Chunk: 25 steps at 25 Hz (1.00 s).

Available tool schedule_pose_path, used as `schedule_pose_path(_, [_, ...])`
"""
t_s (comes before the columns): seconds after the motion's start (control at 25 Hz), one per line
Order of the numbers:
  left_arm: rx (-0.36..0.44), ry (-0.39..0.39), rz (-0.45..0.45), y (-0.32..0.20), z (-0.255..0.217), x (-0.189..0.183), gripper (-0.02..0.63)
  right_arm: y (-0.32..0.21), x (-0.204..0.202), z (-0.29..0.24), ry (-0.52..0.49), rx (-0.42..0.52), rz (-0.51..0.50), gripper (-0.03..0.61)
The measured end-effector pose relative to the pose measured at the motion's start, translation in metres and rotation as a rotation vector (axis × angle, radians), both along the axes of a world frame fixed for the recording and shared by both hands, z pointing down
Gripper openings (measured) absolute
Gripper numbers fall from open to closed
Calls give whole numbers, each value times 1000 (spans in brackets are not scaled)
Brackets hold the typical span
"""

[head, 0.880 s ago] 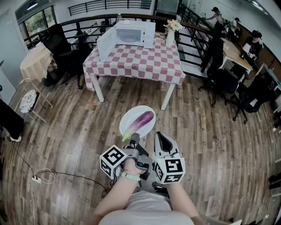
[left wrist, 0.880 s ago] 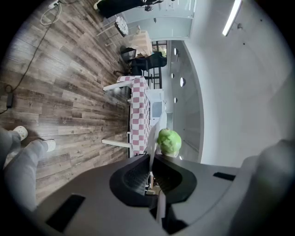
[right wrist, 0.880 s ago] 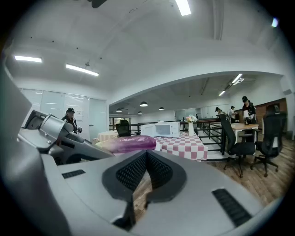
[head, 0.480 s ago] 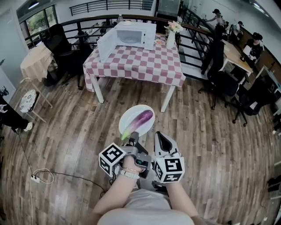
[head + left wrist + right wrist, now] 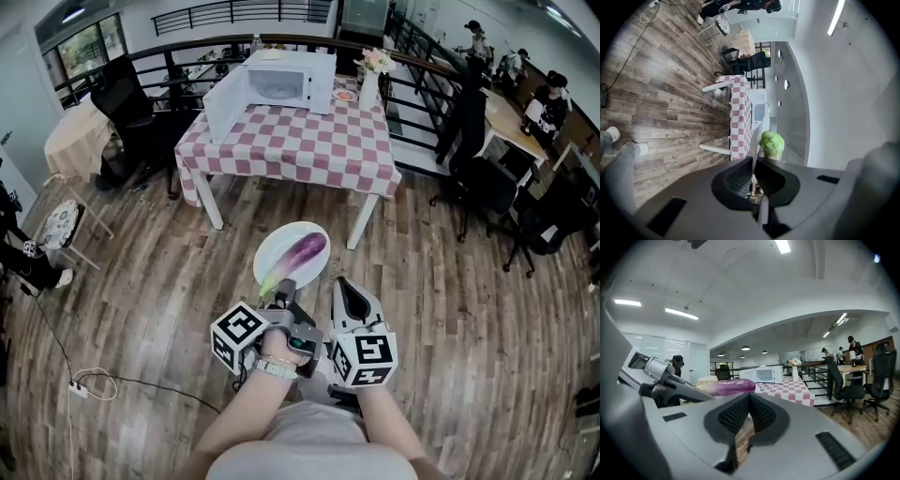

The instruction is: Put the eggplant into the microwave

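Observation:
A purple eggplant (image 5: 307, 250) with a green stem end lies on a white plate (image 5: 278, 251) held above the wooden floor. My left gripper (image 5: 284, 292) is shut on the plate's near rim; in the left gripper view the rim (image 5: 754, 152) runs edge-on between the jaws, with the green stem (image 5: 772, 144) just beyond. My right gripper (image 5: 345, 289) hangs beside it to the right, shut and empty, with the eggplant (image 5: 729, 386) to its left. Ahead, the white microwave (image 5: 284, 79) stands with its door (image 5: 225, 103) swung open on the red-checked table (image 5: 300, 141).
A vase of flowers (image 5: 366, 77) and a small plate stand right of the microwave. Office chairs (image 5: 487, 183) and people at a desk are on the right, a black chair (image 5: 127, 94) and a cloth-covered round table (image 5: 73, 131) on the left. A cable (image 5: 94, 380) lies on the floor.
The table and microwave have shifted slightly lower in the head view. Both grippers keep their pose, and the plate with the eggplant stays in the left one.

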State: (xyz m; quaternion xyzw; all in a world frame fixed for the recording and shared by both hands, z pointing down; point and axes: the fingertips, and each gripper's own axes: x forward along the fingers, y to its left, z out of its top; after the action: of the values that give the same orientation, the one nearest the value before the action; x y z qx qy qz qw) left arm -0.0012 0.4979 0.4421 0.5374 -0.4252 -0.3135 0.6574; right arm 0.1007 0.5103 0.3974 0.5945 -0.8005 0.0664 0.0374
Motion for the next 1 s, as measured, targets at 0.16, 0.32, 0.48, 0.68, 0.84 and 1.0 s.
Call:
schedule_pose_path(0.16, [9,-5,-11,-32,-4,7,18,-35,9,-2,-6,-3,-11,25])
schedule_pose_path(0.32, [21,-2,-26,-65,-7,17,18,-68,19,-4,-8,-1,-30,25])
schedule_pose_path(0.48, [13,6,-39,-93,-5,29,18,-99,28,-4,7,4,-51,25])
schedule_pose_path(0.68, [18,19,-65,-126,-2,43,18,-136,39,-2,25,12,-81,25])
schedule_pose_path(0.84, [16,23,-86,-147,2,51,18,-160,45,-1,33,15,-107,25])
schedule_pose_path(1.0, [12,19,-105,-164,3,56,18,-178,49,0,35,15,-126,25])
